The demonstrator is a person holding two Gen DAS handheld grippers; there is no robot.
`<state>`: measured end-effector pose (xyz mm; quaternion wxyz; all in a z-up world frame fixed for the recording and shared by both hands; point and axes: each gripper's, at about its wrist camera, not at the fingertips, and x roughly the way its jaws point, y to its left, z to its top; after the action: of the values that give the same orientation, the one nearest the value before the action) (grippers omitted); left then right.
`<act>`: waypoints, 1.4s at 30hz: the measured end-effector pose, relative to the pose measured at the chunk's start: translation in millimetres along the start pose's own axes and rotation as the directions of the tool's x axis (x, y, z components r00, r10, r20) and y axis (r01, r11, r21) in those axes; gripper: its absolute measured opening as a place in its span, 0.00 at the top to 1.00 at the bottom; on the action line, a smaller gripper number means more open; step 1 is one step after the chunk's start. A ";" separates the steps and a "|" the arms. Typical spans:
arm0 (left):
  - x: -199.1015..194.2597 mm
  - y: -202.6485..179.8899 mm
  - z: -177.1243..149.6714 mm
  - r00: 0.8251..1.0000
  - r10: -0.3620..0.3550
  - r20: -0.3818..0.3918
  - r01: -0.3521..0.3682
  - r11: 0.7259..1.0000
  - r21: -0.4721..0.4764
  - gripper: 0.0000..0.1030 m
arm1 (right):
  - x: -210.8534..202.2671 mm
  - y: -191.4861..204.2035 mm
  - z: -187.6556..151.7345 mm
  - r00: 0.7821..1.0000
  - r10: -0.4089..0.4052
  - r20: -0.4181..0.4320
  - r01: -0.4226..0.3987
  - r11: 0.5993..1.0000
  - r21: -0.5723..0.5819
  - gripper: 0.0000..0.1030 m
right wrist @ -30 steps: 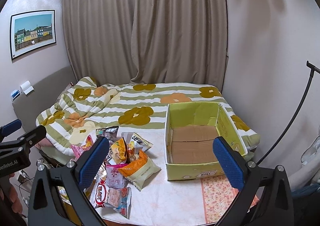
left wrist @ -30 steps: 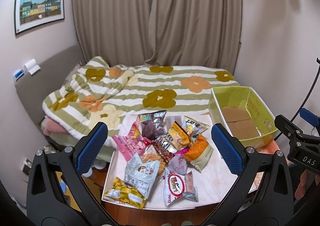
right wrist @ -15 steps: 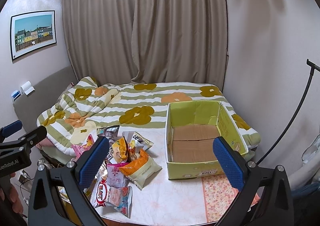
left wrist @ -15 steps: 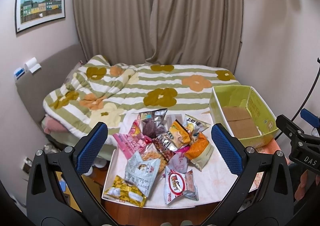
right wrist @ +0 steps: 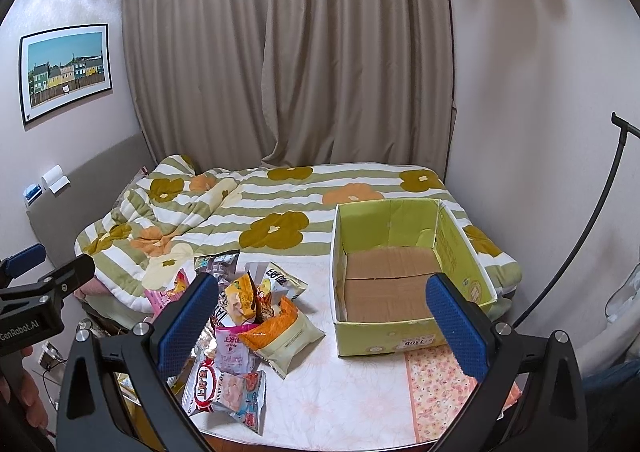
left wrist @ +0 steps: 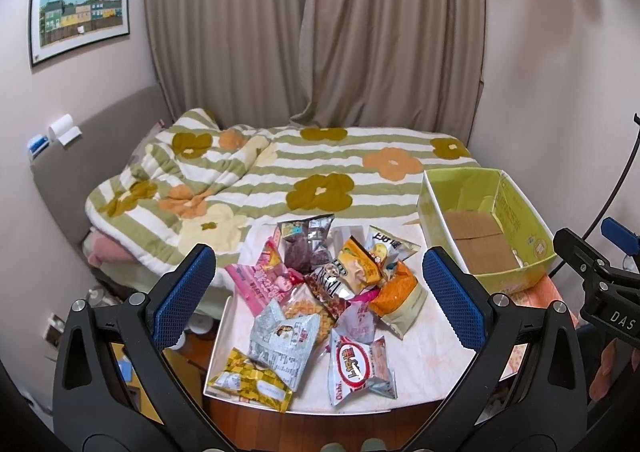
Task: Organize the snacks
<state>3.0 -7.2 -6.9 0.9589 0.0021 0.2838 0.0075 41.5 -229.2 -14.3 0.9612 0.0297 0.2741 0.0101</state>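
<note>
Several snack bags lie in a loose pile on the left half of a white table; among them are a pink bag, an orange bag, a yellow bag and a red-and-white shrimp flakes bag. An empty green cardboard box stands at the table's right end. My left gripper hovers open above the pile, holding nothing. My right gripper is open too, held over the gap between pile and box.
Behind the table is a bed with a green-striped flower quilt against a curtain. A pink patterned cloth covers the table's right front corner. A thin black stand rises at the right wall. The table's front edge is close below me.
Both views have shifted only slightly; the pile and box stay where they were. Both grippers remain open.
</note>
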 end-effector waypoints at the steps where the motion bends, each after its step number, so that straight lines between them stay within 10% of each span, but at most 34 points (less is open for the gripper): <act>1: 0.0 0.2 1.0 1.000 -0.001 0.000 0.001 1.000 -0.001 0.00 | 0.2 -0.5 0.6 1.000 0.001 -0.002 -0.001 1.000 -0.001 0.00; 20: -0.8 1.7 0.3 1.000 -0.017 0.002 0.017 1.000 -0.001 0.00 | 0.4 2.2 0.5 1.000 0.006 -0.002 -0.006 1.000 0.005 0.00; 28: 21.9 26.4 -11.0 0.989 0.039 -0.145 -0.045 0.998 -0.041 0.00 | 22.3 14.2 -12.3 0.987 0.089 -0.131 -0.091 0.996 -0.010 0.00; 42: 148.8 62.8 -99.7 0.842 -0.027 -0.538 0.023 1.000 -0.014 0.00 | 120.6 70.3 -103.5 0.846 0.255 -0.469 -0.248 0.966 0.078 0.00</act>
<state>72.8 58.0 -171.0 0.8408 -0.0073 0.5413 -0.0039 89.2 -149.4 -161.2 0.8547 0.0688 0.4949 0.1410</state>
